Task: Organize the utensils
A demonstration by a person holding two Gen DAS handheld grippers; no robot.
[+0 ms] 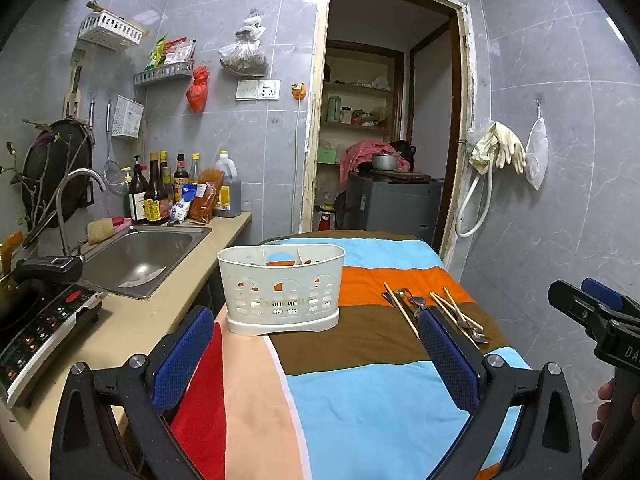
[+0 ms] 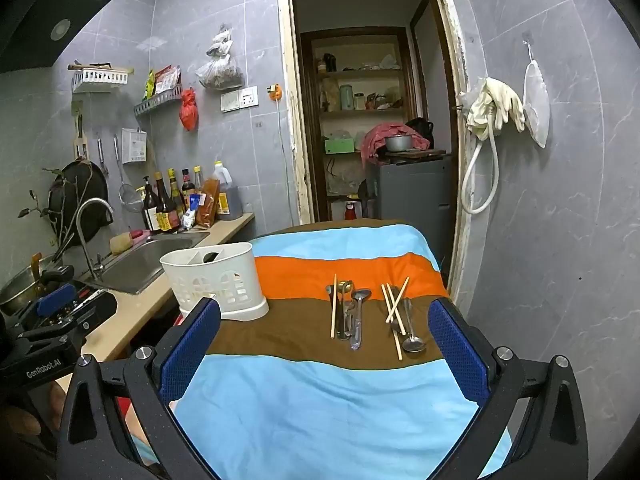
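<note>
A white slotted utensil caddy (image 1: 281, 292) (image 2: 218, 276) stands upright on a striped cloth at its left side. To its right lie metal spoons (image 2: 352, 312) and wooden chopsticks (image 2: 394, 308) in two loose groups; they also show in the left wrist view (image 1: 436, 308). My left gripper (image 1: 316, 340) is open and empty, hovering in front of the caddy. My right gripper (image 2: 324, 336) is open and empty, hovering in front of the utensils. Each gripper shows at the edge of the other's view.
The striped cloth (image 2: 320, 400) covers a table. A counter (image 1: 132, 320) at left holds a steel sink (image 1: 140, 256), an induction cooker (image 1: 44, 328), and bottles (image 1: 160, 192). A doorway (image 2: 372, 120) opens behind the table; a tiled wall is at right.
</note>
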